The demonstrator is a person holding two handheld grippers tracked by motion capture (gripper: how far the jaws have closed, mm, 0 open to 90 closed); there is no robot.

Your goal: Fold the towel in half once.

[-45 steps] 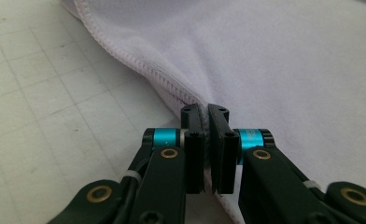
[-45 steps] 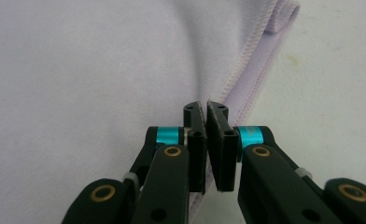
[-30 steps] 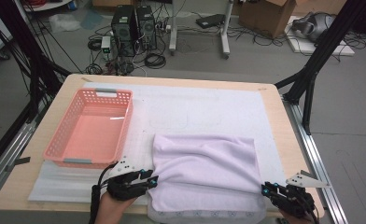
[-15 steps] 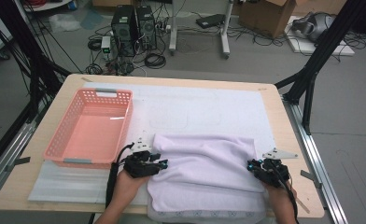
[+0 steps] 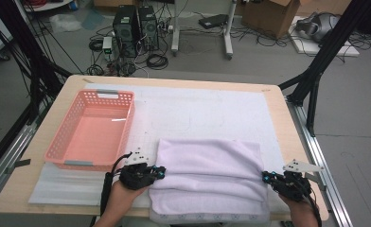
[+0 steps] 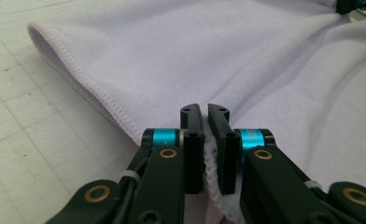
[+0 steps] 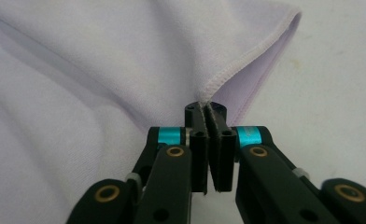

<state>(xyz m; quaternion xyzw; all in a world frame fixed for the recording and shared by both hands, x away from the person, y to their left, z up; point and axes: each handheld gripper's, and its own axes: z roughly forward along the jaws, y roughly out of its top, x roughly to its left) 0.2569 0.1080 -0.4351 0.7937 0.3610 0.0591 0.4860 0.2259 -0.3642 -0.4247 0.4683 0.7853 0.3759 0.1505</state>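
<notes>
Lilac towel (image 5: 207, 177) being pinched at opposite side hems, left gripper (image 5: 161, 172) and right gripper (image 5: 265, 177) jaws clamped; worktop (image 5: 212, 111) beyond lying open.

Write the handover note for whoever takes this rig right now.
Left tool: shut on the lavender fleece towel's left edge.
Right tool: shut on its right edge, at the hem.
The towel lies on the white mat near the front of the table, apparently folded over once. The pink plastic basket sits empty at the left.
Left, probably: finish folding and perhaps put the towel into the basket.
</notes>
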